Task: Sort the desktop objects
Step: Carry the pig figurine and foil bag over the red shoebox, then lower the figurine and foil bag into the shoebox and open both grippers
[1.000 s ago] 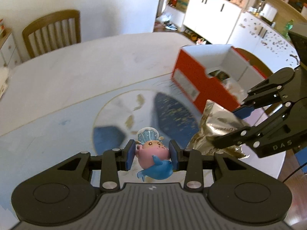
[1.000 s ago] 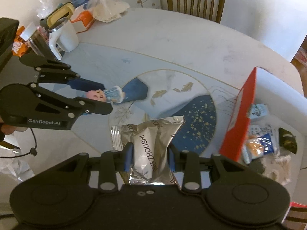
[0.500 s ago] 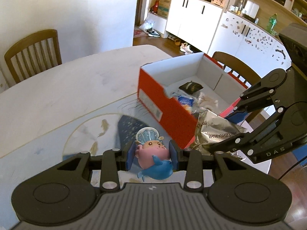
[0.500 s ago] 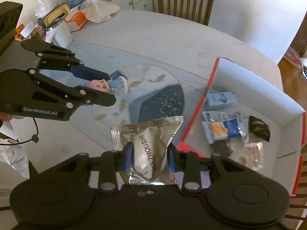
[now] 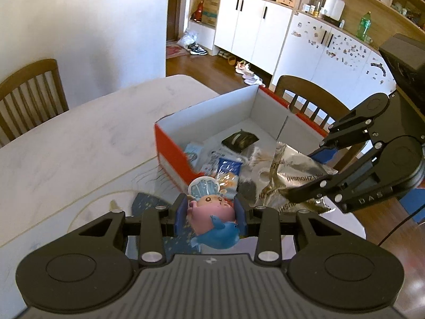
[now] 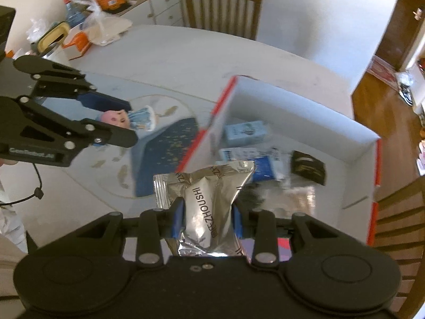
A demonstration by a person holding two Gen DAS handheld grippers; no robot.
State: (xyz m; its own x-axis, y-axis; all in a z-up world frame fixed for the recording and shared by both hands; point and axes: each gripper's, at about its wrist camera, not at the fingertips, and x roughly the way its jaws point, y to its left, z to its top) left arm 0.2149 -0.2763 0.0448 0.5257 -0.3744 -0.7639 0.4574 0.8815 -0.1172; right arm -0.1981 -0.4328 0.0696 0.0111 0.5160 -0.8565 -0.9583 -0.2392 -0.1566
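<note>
My left gripper (image 5: 211,212) is shut on a pink toy figure (image 5: 212,211) with a blue shell hat and a blue dolphin. It hovers over the table just short of the near corner of a red-and-white cardboard box (image 5: 170,143). My right gripper (image 6: 207,216) is shut on a silver foil snack bag (image 6: 209,194), held above the box's (image 6: 300,98) near end. Inside the box lie several small packets (image 6: 245,131) and a black sachet (image 6: 308,167). The right wrist view also shows the left gripper (image 6: 117,127) and the toy (image 6: 117,117) at left.
A blue patterned mat (image 6: 164,148) covers the table (image 5: 79,138) beside the box. Wooden chairs (image 5: 29,93) stand at the far edges, one (image 5: 305,98) behind the box. Bags and cartons (image 6: 87,29) crowd the table's far left corner in the right wrist view.
Both grippers have carried their loads toward the box. The foil bag now hangs over the box's inside, and the toy has come up to the box's near corner.
</note>
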